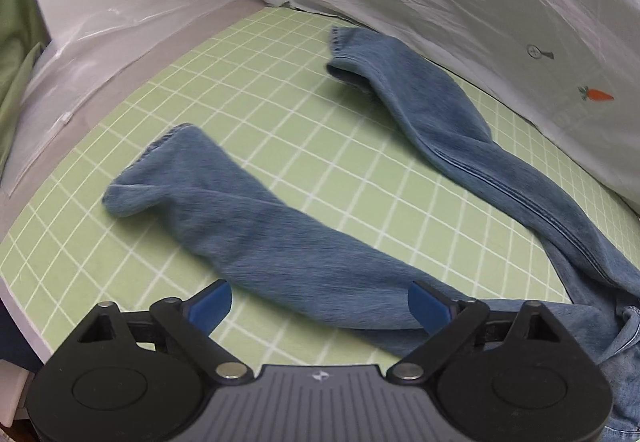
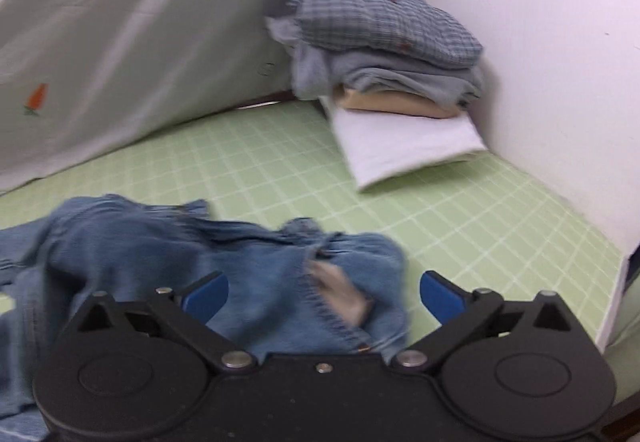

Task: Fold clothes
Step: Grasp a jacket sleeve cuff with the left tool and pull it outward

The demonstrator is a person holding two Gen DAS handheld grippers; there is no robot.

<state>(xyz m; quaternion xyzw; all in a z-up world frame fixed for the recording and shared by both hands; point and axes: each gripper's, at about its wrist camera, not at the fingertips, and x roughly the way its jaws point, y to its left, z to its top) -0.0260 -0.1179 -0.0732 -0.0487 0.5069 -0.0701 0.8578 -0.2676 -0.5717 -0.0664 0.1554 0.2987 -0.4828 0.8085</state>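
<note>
In the left wrist view, the left gripper (image 1: 319,307) is seen spread wide and empty above the near leg of the blue denim jeans (image 1: 280,242), which are sprawled on the green grid-patterned tabletop (image 1: 280,90). In the right wrist view, the right gripper (image 2: 324,295) is likewise released over the bunched waistband. If bunched layers are pinched, a crooked fold is likely.

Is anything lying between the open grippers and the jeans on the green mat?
Nothing visible. The left gripper hangs open over one leg of the jeans, and the right gripper is open above the rumpled waist end. The folded stack sits apart, in the far corner of the mat.
</note>
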